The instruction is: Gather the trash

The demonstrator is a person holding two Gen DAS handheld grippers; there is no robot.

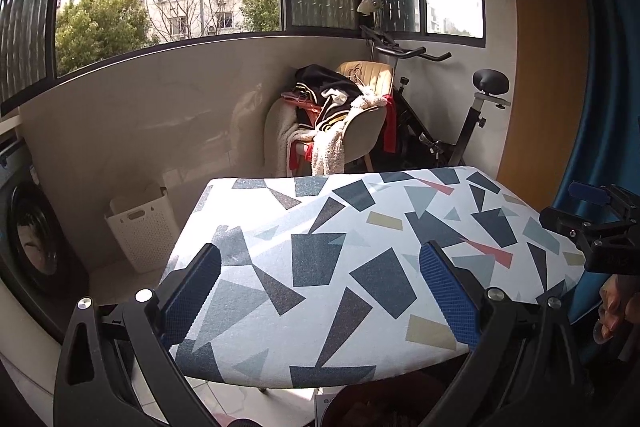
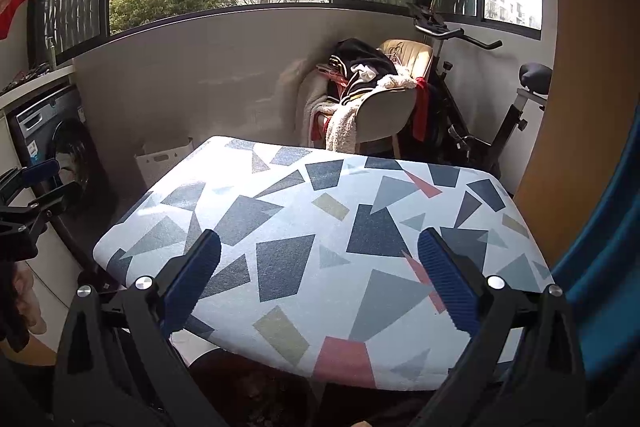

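Left gripper (image 1: pixel 320 267): fingers spread wide, holding nothing, poised over the patterned board (image 1: pixel 360 227).
Right gripper (image 2: pixel 320 263): equally wide apart, empty.
Trash: none could be made out on the board; a dark bin (image 2: pixel 256 383) sat below its near edge at 6 o'clock, contents too dim to name.
Progress: judged either unstarted or finished; the pictures could not settle which.
Left view only: white basket (image 1: pixel 142 227) shown whole at 9 o'clock.
Right view only: washing machine (image 2: pixel 60 155) front at 9 o'clock, red cloth (image 2: pixel 16 3) at 10 o'clock.
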